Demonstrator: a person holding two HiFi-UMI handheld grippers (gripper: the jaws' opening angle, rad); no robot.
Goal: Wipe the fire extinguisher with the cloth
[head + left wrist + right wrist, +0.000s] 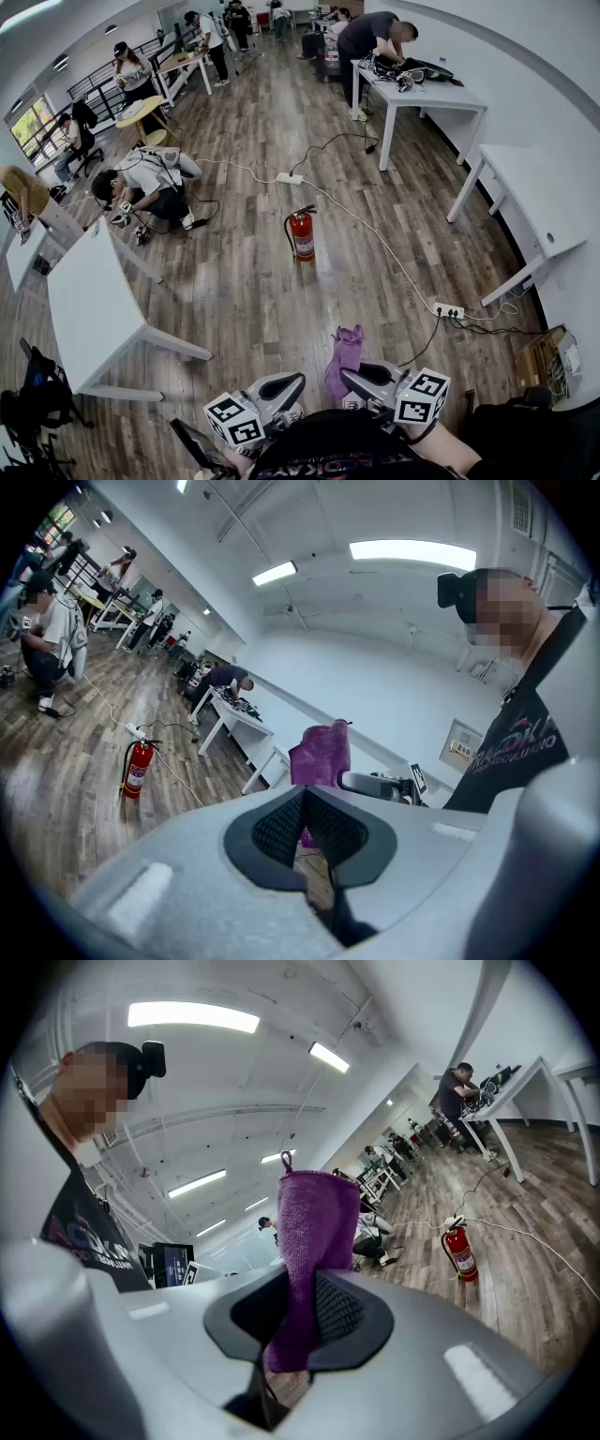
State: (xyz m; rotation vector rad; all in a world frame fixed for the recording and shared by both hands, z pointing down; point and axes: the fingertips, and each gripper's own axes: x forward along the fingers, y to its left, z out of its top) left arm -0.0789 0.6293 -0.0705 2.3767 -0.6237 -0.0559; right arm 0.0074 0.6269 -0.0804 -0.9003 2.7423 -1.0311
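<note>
1. The red extinguisher [301, 234] stands upright on the wood floor [234, 300], in the open, well ahead of the person wearing the camera.
2. The purple cloth [346, 354] hangs from the right tongs [354, 378], which are clamped on it near one end. Most of the cloth sticks up past the tips.
3. The left tongs [292, 382] are closed on nothing and are held level beside the right ones.
4. The step in hand looks like the approach, as the cloth is well apart from the extinguisher. To wipe well, the person would likely walk up and crouch. They could lay the loose part of the cloth flat on the red body and steady the top with the left tongs so it does not tip.
5. A white cable [375, 239] runs across the floor just beside the extinguisher, from one power strip [290, 178] to another [448, 309]. It is a tripping risk.
6. A person [145, 183] crouches on the floor to the left, near a white counter [89, 300]. Neither blocks the straight path.
</note>
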